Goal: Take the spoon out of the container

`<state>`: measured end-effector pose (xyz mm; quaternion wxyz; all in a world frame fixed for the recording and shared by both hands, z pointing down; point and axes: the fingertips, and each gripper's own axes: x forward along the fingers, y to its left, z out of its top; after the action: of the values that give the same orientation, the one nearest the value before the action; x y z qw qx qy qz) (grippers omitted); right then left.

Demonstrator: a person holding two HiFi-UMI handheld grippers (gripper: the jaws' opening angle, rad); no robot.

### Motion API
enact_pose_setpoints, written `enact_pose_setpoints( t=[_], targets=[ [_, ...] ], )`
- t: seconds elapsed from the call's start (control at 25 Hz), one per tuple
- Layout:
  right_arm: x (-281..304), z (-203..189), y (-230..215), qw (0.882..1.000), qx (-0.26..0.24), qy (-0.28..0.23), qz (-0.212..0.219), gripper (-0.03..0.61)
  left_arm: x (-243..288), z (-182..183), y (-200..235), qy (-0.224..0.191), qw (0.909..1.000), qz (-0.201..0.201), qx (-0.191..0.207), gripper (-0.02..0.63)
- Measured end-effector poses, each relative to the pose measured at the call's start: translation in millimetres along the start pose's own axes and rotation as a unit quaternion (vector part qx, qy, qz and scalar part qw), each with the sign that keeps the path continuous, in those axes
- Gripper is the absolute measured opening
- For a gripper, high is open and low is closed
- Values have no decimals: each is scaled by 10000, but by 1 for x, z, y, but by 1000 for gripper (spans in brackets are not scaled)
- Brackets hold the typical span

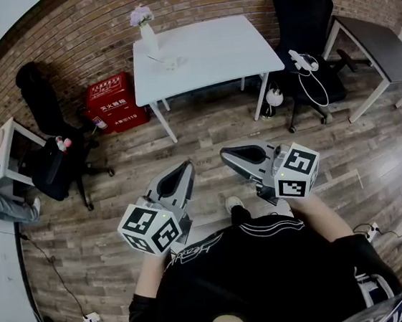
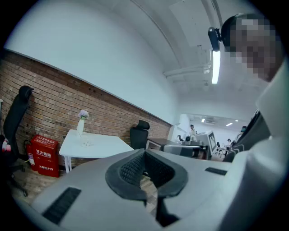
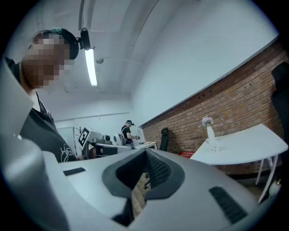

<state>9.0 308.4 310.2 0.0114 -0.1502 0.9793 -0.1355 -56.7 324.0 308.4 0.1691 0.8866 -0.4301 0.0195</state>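
Though the spoon cannot be made out in any view, a small pale object (image 1: 170,63) lies on the white table (image 1: 224,46) at about twelve o'clock in the head view. It sits just beside a white vase (image 1: 148,36) of pale flowers and is too small to tell whether it is the container. Both grippers are well apart from that table, held low in front of the person's dark shirt at about six o'clock. The left gripper (image 1: 187,165) is clenched, its ribbed dark pads meeting at the tips with only floor showing through the gap behind them. The right gripper (image 1: 224,153) is clenched too, tips together, and neither holds or touches anything. A red box (image 1: 113,102) stands on the wooden floor against the brick wall at ten o'clock. One black office chair (image 1: 305,29) stands at two o'clock and another (image 1: 47,138) at nine.
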Motion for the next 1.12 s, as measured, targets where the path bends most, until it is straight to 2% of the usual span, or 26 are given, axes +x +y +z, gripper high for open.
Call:
enact_pose_setpoints(
  t=[0.6, 0.88, 1.12],
  targets=[
    [15, -3, -33, 9997, 205, 109, -85, -4, 24, 0, 23, 87, 9998, -30, -190, 3],
    [22, -2, -81, 9994, 306, 96, -116, -3, 68, -1, 49, 252, 9990, -54, -355, 3],
    [33, 0, -140, 9989, 435, 149, -73, -5, 125, 3, 84, 436, 9980, 19, -452, 3]
  ],
)
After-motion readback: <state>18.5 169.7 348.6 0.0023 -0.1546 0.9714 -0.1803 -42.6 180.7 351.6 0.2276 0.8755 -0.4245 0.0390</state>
